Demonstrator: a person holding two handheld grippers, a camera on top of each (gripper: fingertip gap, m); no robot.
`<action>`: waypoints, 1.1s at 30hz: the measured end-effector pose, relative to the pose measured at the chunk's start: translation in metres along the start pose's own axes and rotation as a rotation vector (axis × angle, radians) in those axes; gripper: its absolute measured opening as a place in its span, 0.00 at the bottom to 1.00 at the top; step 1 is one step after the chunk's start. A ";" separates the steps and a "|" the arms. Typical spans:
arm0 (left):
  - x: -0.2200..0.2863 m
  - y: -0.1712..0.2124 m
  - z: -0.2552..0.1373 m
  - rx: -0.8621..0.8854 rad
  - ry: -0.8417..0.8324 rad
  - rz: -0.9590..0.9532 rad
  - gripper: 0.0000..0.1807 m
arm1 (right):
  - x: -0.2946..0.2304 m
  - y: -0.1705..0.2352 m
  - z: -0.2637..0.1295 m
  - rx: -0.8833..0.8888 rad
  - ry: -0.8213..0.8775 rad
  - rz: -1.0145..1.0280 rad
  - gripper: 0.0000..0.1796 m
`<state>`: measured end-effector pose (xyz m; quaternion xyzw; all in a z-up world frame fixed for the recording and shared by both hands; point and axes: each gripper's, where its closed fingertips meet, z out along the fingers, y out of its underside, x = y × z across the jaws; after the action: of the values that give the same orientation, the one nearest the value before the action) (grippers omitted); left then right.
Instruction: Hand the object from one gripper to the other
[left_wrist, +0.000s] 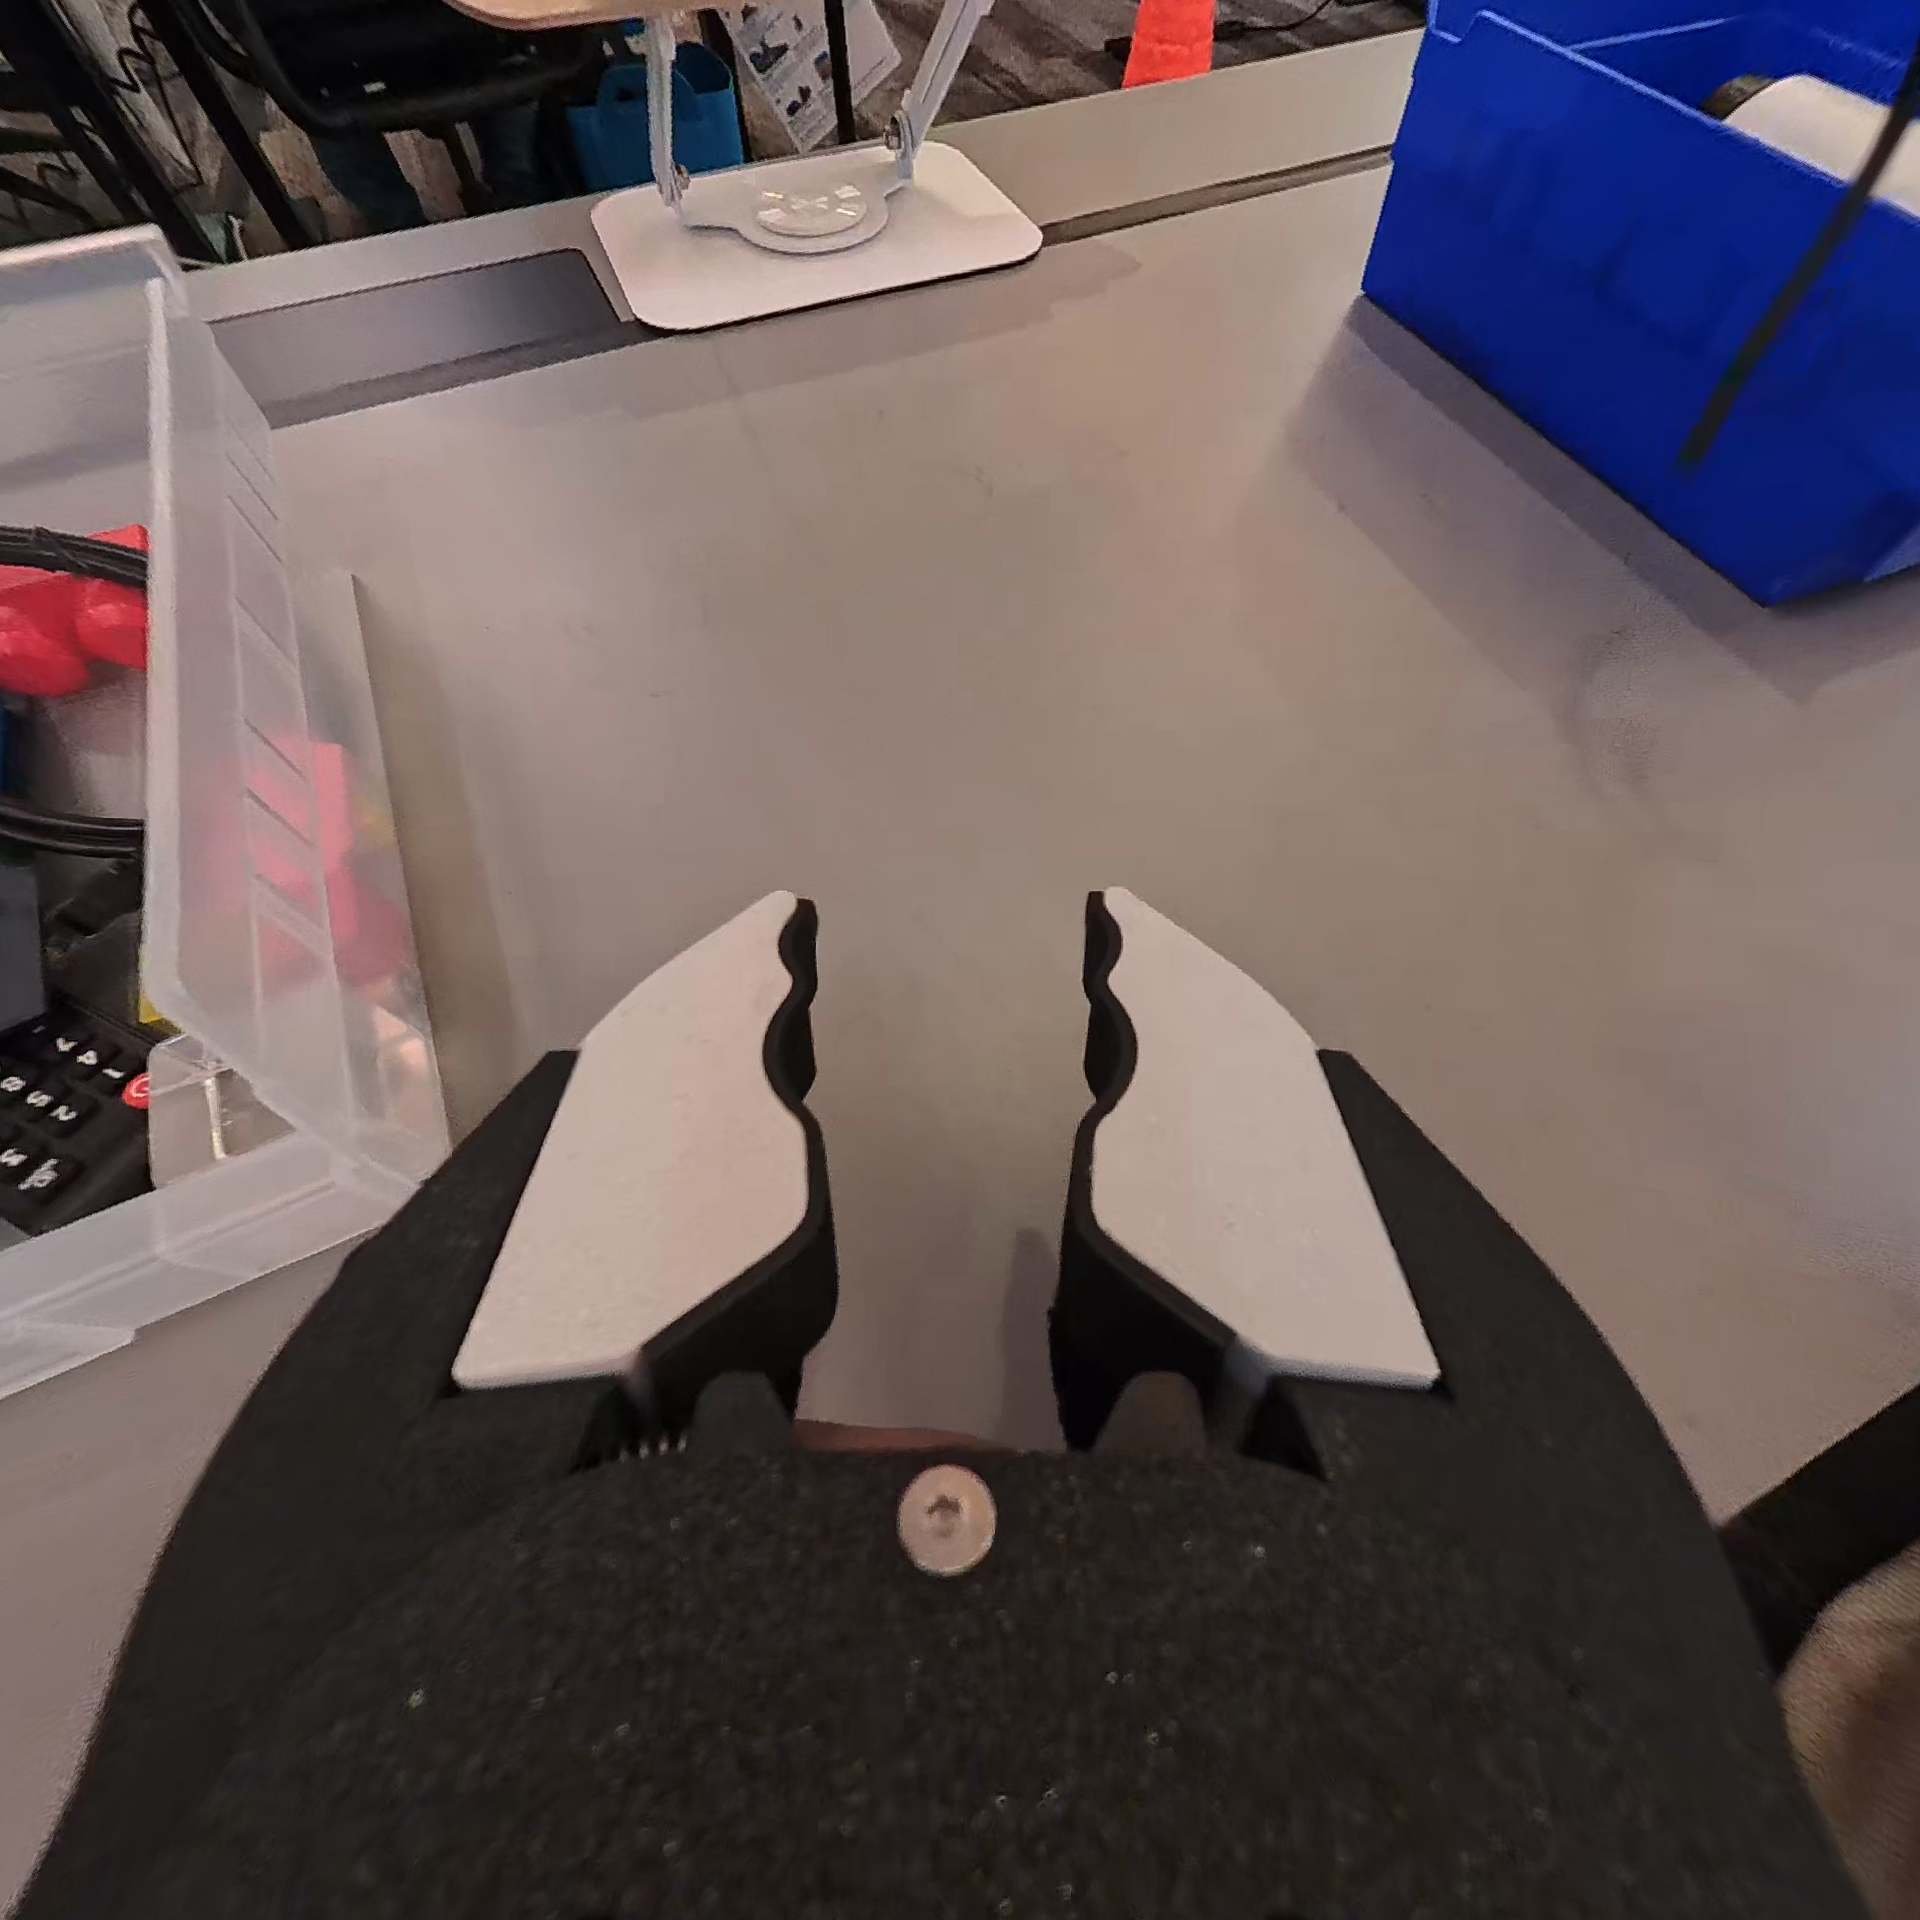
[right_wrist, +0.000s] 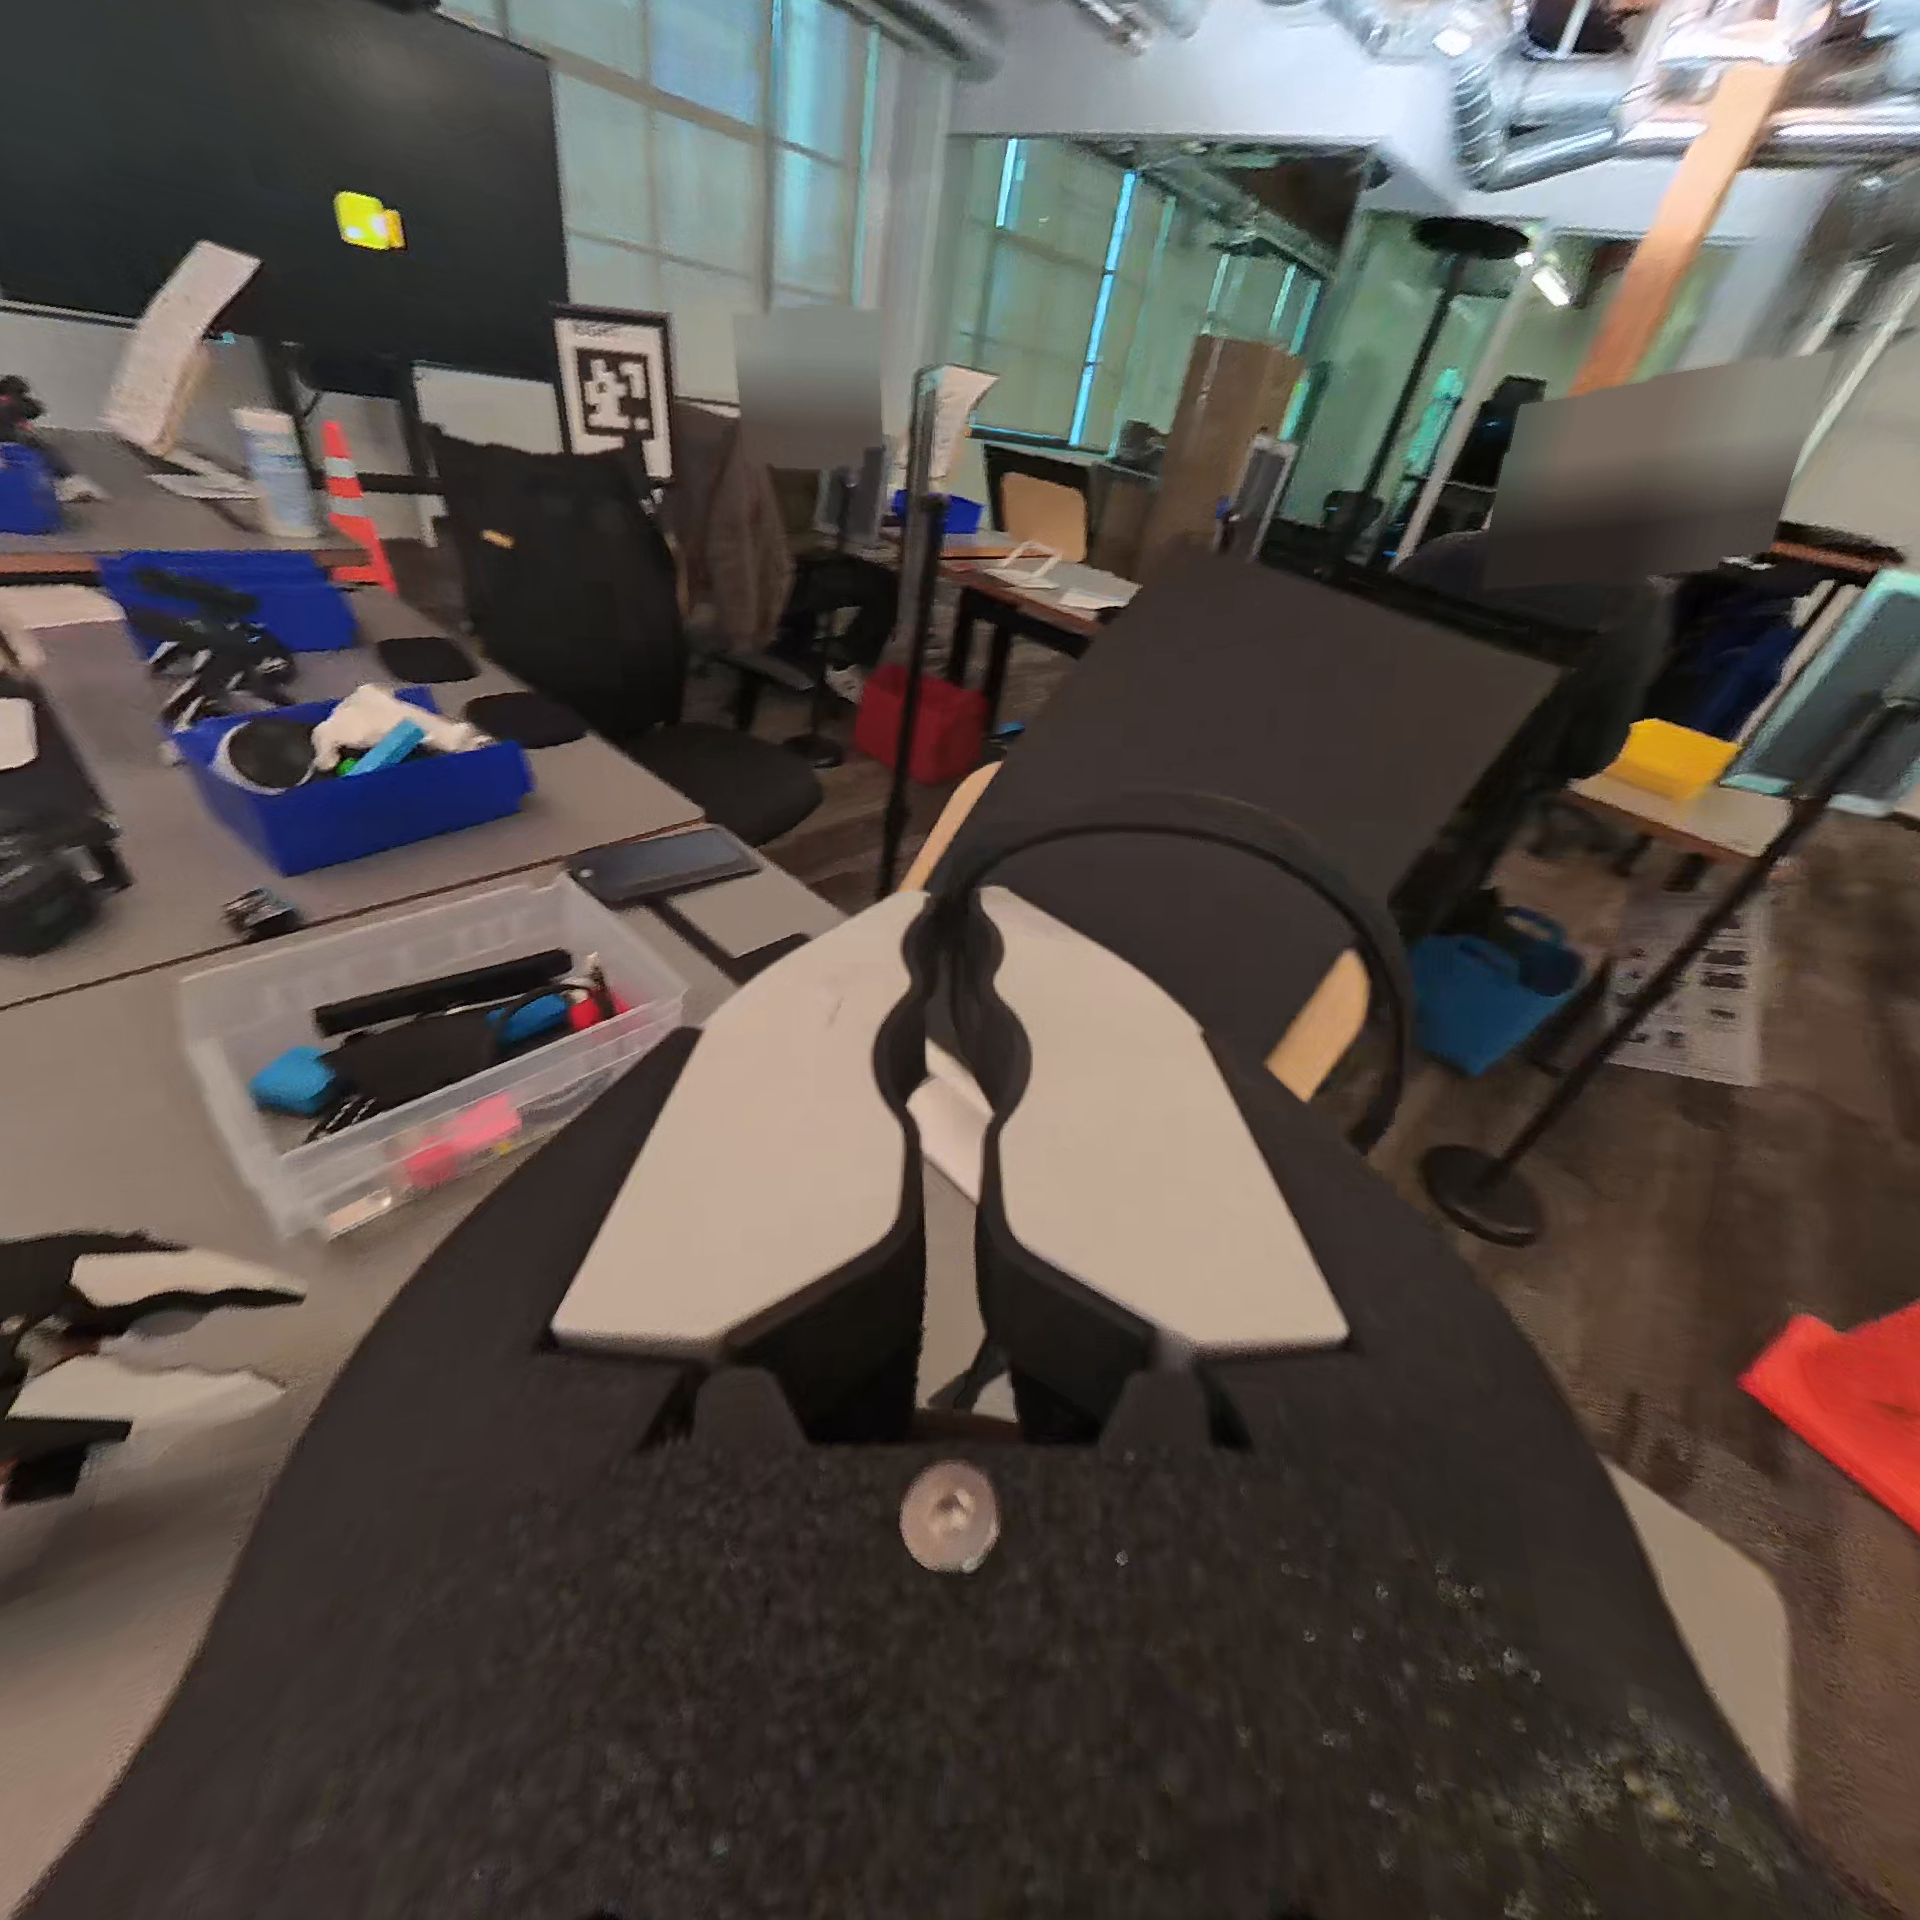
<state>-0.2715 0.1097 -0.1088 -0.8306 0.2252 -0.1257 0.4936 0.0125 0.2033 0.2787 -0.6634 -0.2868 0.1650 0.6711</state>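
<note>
Two grippers are in play, and only one is loaded. In the left wrist view, the left gripper (left_wrist: 951, 914) hangs over the bare grey table (left_wrist: 935, 623) with its jaws spread wide and nothing between them; one clear plastic bin (left_wrist: 239, 831) sits to its left and one blue bin (left_wrist: 1621, 343) to the far right, with a white stand base (left_wrist: 821, 249) at the table's back edge. Over to the right wrist view: the right gripper (right_wrist: 956, 925) is lifted high, jaws pinched nearly together on a thin black looped cable (right_wrist: 1351, 914), which arcs out from the fingertips to the right. Low at the left edge the left gripper (right_wrist: 135, 1340) shows again, blurred and well apart from the cable. By the look of it, the pickup is done and the handover itself is not: the two grippers must yet meet.
</note>
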 end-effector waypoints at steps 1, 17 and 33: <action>0.001 0.001 0.001 -0.007 0.013 -0.010 0.27 | 0.009 -0.013 -0.003 0.000 0.016 0.002 0.02; 0.014 0.009 0.004 -0.037 0.077 -0.015 0.27 | 0.074 0.175 -0.015 -0.411 0.110 0.229 0.02; 0.006 -0.005 0.001 0.074 0.088 0.051 0.30 | 0.093 0.431 -0.058 -1.293 0.296 0.013 0.35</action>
<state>-0.2642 0.1095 -0.1053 -0.7994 0.2630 -0.1579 0.5166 0.1888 0.2415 -0.1275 -0.9499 -0.2289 -0.1292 0.1689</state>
